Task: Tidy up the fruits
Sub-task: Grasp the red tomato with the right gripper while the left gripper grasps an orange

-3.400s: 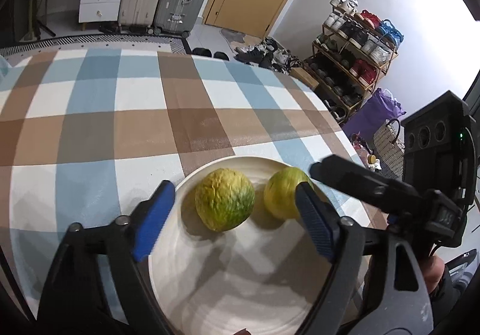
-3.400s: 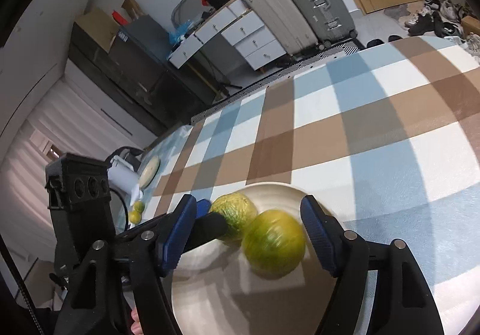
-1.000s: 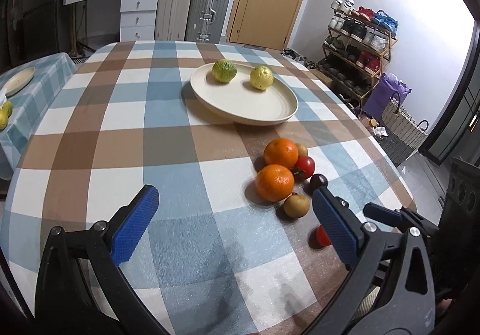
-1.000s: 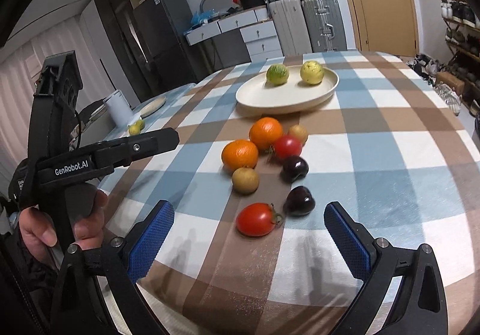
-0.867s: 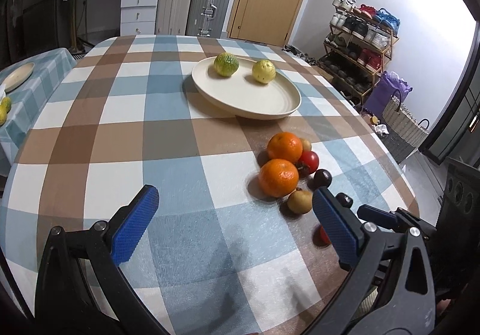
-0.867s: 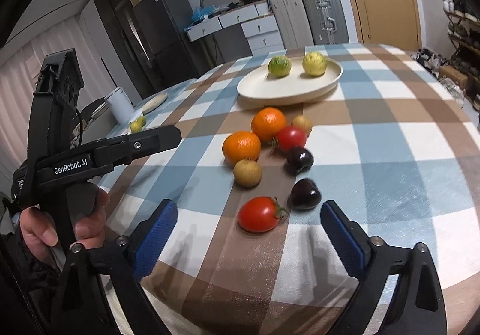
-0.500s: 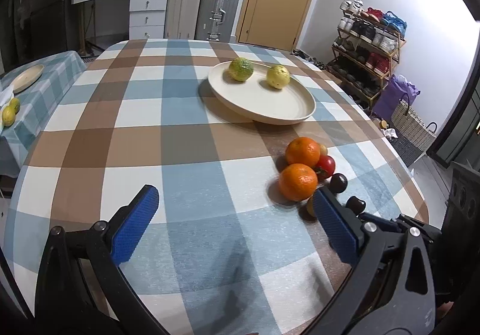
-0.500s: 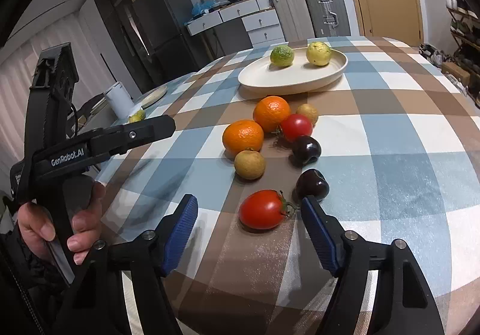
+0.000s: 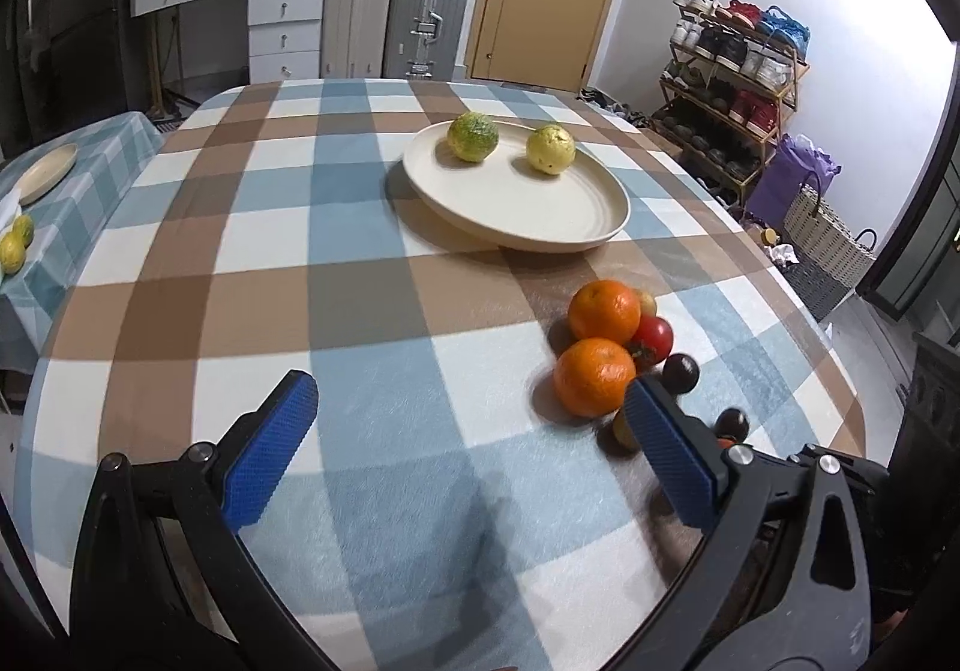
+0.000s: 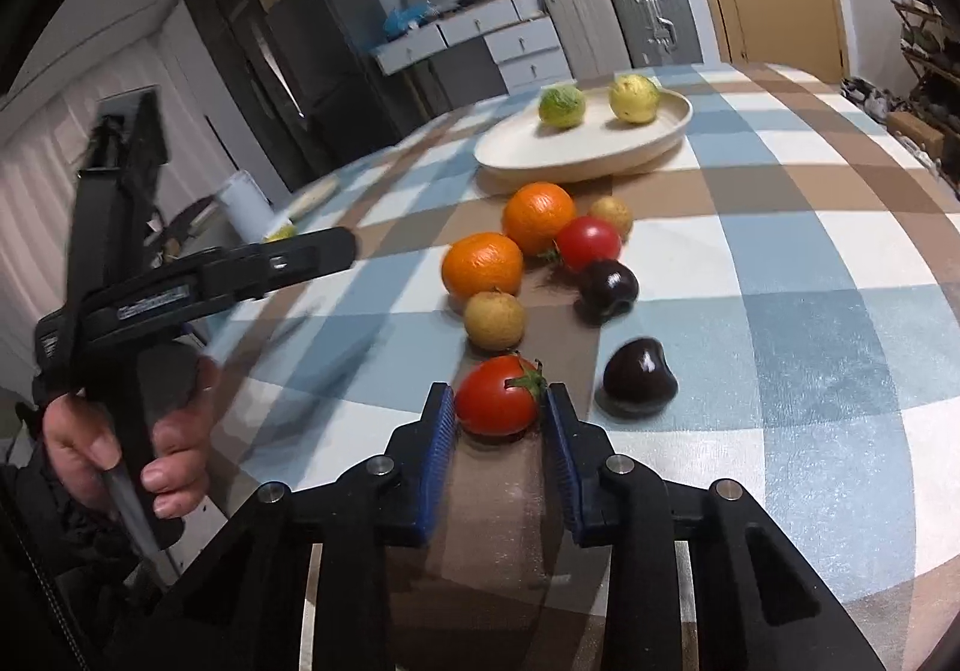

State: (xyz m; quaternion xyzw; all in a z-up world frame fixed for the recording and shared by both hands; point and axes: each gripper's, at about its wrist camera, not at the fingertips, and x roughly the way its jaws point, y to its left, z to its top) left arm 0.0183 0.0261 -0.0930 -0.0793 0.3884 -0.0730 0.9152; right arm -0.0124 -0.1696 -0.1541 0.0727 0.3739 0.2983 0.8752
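My right gripper point(image 10: 497, 414) is shut on a red tomato point(image 10: 498, 395) that rests on the checked tablecloth near the table's front edge. Beyond it lie two oranges point(image 10: 483, 263), a second tomato point(image 10: 587, 243), two tan round fruits point(image 10: 494, 319) and two dark plums point(image 10: 639, 376). A cream plate point(image 10: 600, 150) farther back holds a green fruit point(image 10: 561, 105) and a yellow fruit point(image 10: 633, 97). My left gripper point(image 9: 468, 449) is open and empty above the cloth, left of the oranges point(image 9: 594, 377); the plate point(image 9: 540, 215) shows beyond it.
The table's right and near edges drop off close to the fruit pile. A second table point(image 9: 54, 179) with a plate and lemons stands at the left. Suitcases, drawers, a door and a shoe rack point(image 9: 732, 89) line the room behind.
My right gripper moved forward from the plate area down to the front tomato and closed on it. My left gripper pulled back from the plate and stays open.
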